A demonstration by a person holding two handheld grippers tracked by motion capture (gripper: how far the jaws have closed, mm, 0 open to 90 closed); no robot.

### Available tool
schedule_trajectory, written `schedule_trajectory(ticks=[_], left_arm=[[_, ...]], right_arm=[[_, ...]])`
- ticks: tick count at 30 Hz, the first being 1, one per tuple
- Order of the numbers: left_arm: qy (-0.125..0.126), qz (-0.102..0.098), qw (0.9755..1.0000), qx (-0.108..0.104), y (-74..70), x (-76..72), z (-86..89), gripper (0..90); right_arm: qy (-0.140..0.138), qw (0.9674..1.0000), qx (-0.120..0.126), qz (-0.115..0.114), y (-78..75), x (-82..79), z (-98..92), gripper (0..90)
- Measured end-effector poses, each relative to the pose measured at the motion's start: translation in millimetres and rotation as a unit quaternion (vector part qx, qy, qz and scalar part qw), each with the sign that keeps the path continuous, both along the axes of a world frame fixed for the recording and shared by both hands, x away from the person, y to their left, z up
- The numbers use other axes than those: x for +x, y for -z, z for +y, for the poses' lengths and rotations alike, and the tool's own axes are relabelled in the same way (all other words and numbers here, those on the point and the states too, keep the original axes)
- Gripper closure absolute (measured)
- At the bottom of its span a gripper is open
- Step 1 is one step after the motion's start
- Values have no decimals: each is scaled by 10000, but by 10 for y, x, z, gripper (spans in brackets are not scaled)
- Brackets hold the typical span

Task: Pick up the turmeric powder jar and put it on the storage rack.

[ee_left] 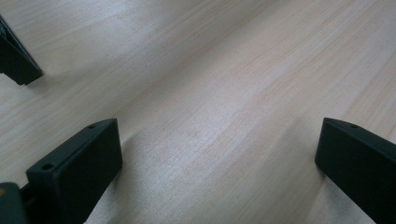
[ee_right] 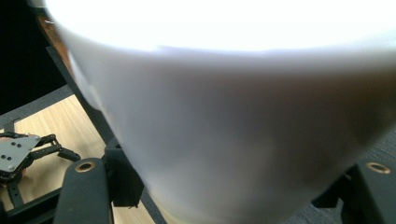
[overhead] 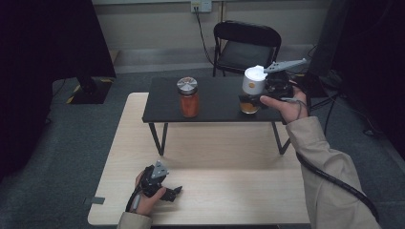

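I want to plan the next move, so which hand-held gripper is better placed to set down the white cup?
The right hand-held gripper: its jaws are shut on the white cup, above the black shelf. The left hand-held gripper rests open on the wooden table, far off.

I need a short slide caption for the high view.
Right gripper holding a white cup above the black shelf.

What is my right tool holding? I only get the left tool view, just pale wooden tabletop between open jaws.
Observer: The right tool is shut on a white tapered plastic cup.
Operator: Where is it?
Observer: Over the right end of the black raised shelf, directly above a small amber glass jar.
Operator: Anything else up there?
Observer: A glass jar of orange contents with a silver lid stands toward the shelf's left.
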State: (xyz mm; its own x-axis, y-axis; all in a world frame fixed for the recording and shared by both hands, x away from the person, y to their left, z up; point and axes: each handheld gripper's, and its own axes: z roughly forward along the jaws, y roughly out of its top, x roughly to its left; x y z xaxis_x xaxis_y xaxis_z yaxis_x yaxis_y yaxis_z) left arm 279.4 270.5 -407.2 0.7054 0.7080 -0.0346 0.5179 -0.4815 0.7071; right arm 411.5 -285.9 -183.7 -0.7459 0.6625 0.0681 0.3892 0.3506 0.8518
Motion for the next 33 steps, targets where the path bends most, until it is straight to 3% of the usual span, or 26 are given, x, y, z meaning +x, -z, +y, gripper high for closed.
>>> schedule_trajectory(ticks=[17,25,33], left_arm=[[0,-1,10000,-1,0,0,0,0],[0,-2,10000,-1,1,-1,0,0],[0,-3,10000,0,1,0,0,0]], right_arm=[[104,9999,17,44,51,41,-68,297],[75,9999,-112,-84,52,6,-12,293],[122,9999,-62,-53,63,-10,-14,265]])
